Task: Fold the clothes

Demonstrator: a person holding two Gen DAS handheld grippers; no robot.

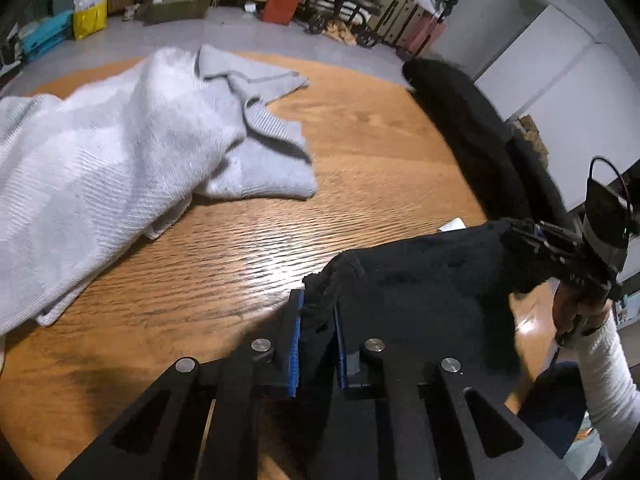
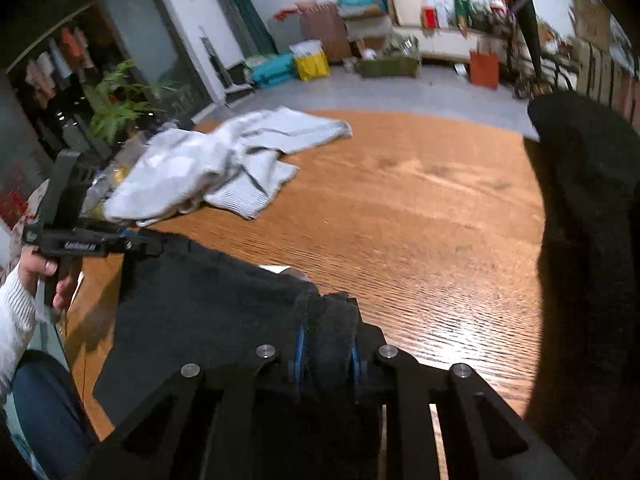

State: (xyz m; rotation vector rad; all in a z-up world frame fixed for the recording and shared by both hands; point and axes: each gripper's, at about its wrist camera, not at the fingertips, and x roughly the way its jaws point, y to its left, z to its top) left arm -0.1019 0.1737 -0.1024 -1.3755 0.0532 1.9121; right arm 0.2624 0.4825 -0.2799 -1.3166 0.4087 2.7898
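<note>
Two black claws pinch opposite ends of a black knit garment point(image 1: 420, 280) above the near edge of a round, wood-grain desk point(image 1: 360, 152). The left claw point(image 1: 317, 344) has its blue-padded fingers closed tight on a bunched, fuzzy hem; the right claw point(image 2: 326, 354) is clamped the same way on a thick, rolled fold of the same dark cloth, which spans between them.

A pale grey ribbed sweater point(image 1: 120, 152) lies crumpled along the desk's far left edge, one sleeve trailing toward the centre. More black fabric point(image 2: 592, 208) drapes over the desk's right edge.

The left wrist view shows the right claw from the side, gripped by a hand point(image 1: 576, 312) in a white knit sleeve. The right wrist view shows the left claw's handle in the other hand point(image 2: 52, 276), plus a green fern point(image 2: 120, 100) and a dark window beyond the desk's left edge. Boxes and bags line the far wall in both.
</note>
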